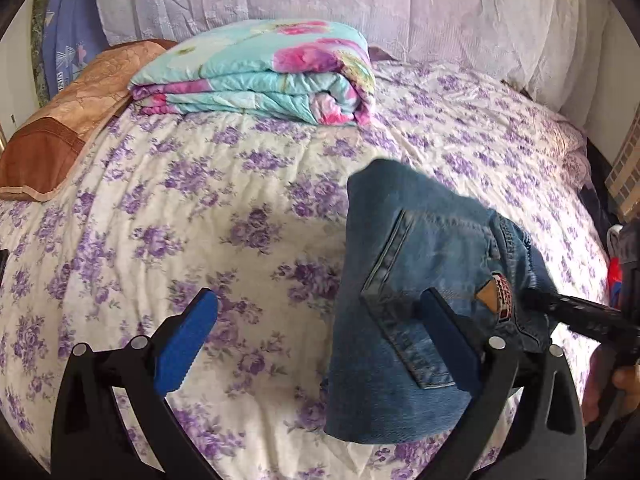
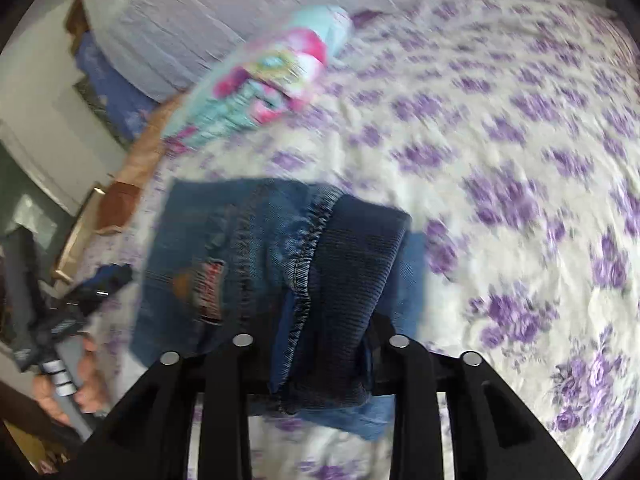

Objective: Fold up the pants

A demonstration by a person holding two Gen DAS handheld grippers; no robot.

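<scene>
1. Left wrist view: the left gripper (image 1: 316, 344), black-framed with blue foam pads, stands wide open and grips nothing. Its right-hand pad lies against the folded blue denim pants (image 1: 420, 288); the other pad hangs clear over the bed.
2. Same view: the pants sit in a compact bundle, a back pocket and a tan leather label uppermost, on the white quilted bedspread with purple flowers (image 1: 240, 208). The right gripper's black finger enters from the right edge and meets the bundle beside the label.
3. Same view: a folded turquoise and pink floral quilt (image 1: 256, 76) and a brown cushion (image 1: 60, 132) lie well apart, toward the head of the bed.
4. Right wrist view, blurred: the right gripper (image 2: 320, 344) has its jaws partly closed with a thick fold of the denim's dark seamed edge between them; the pads are hidden, so actual pressure cannot be confirmed.
5. Handling judgement: the denim is heavy, soft yet thick, not slippery and not fragile. Layers may slide apart; take hold at the stitched waistband or folded edge, through all layers.
</scene>
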